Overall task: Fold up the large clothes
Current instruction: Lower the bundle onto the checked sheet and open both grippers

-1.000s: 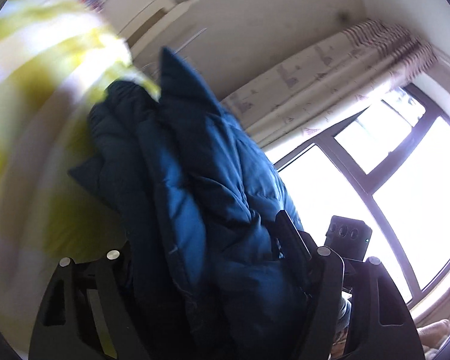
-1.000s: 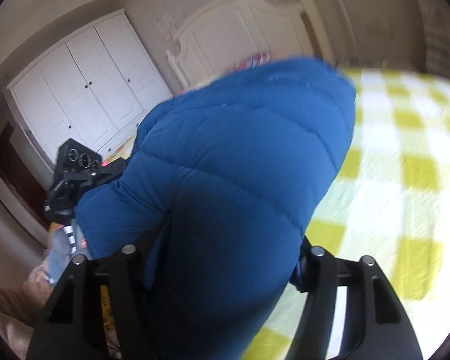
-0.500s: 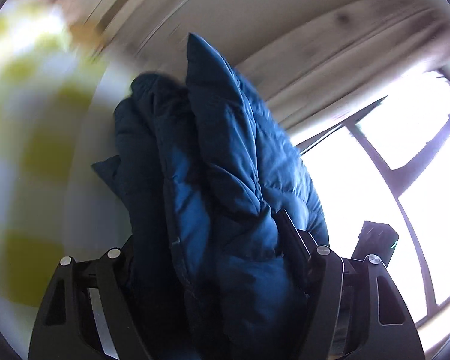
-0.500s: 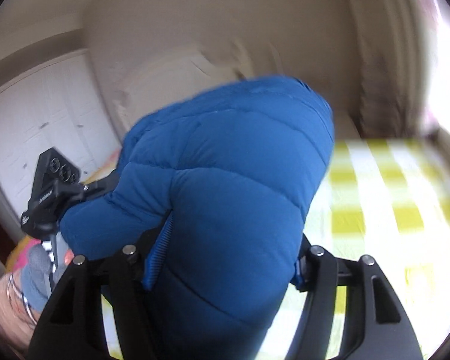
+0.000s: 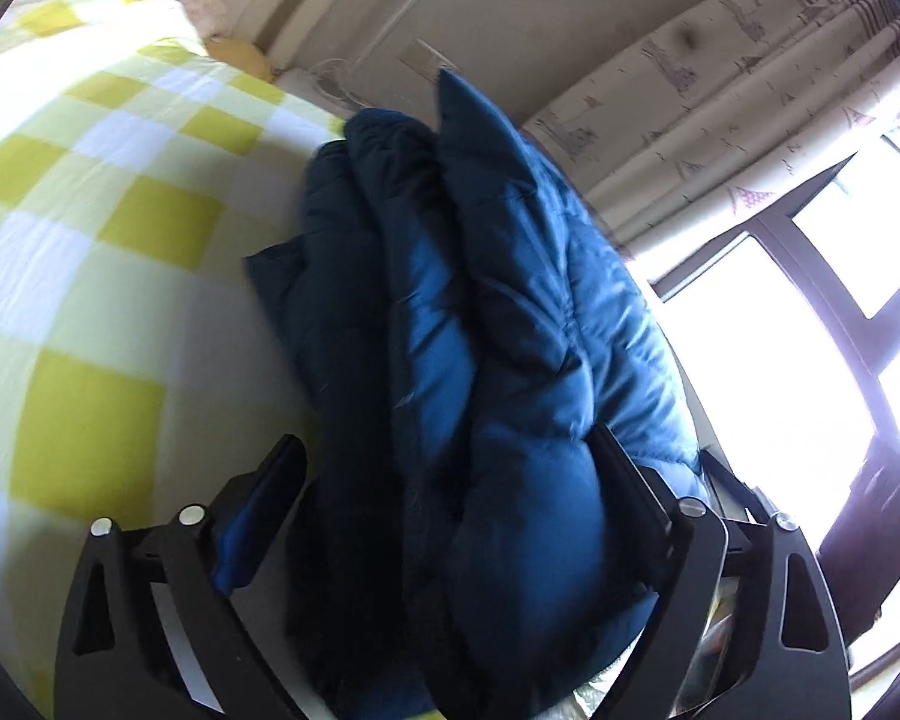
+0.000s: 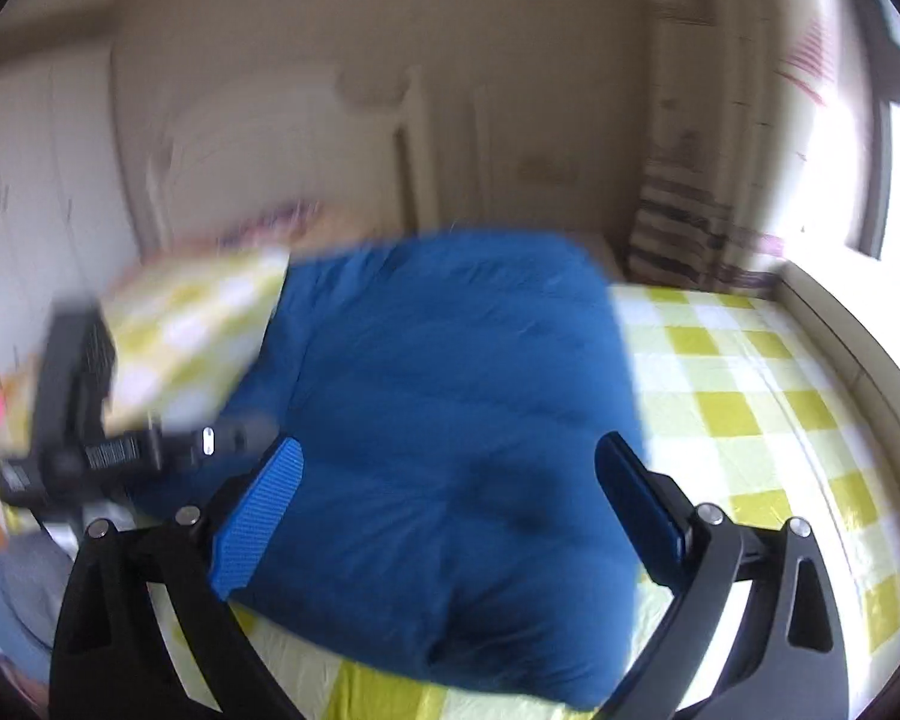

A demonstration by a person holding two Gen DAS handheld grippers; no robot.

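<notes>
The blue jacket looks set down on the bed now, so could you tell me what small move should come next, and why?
Probably draw the right gripper straight back: its fingers stand apart around the jacket, which lies on the checked bedspread, while the left gripper has the bundle between its fingers.

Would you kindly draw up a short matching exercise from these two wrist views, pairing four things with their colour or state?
Things:
1. puffer jacket
2. bedspread
3. right gripper
4. curtain

Descriptions:
A. yellow and white checks
B. fingers spread wide, jacket between them
C. beige, printed with small towers
D. blue, quilted, lying bunched on the bed

Pairs: 1-D, 2-A, 3-B, 4-C
</notes>
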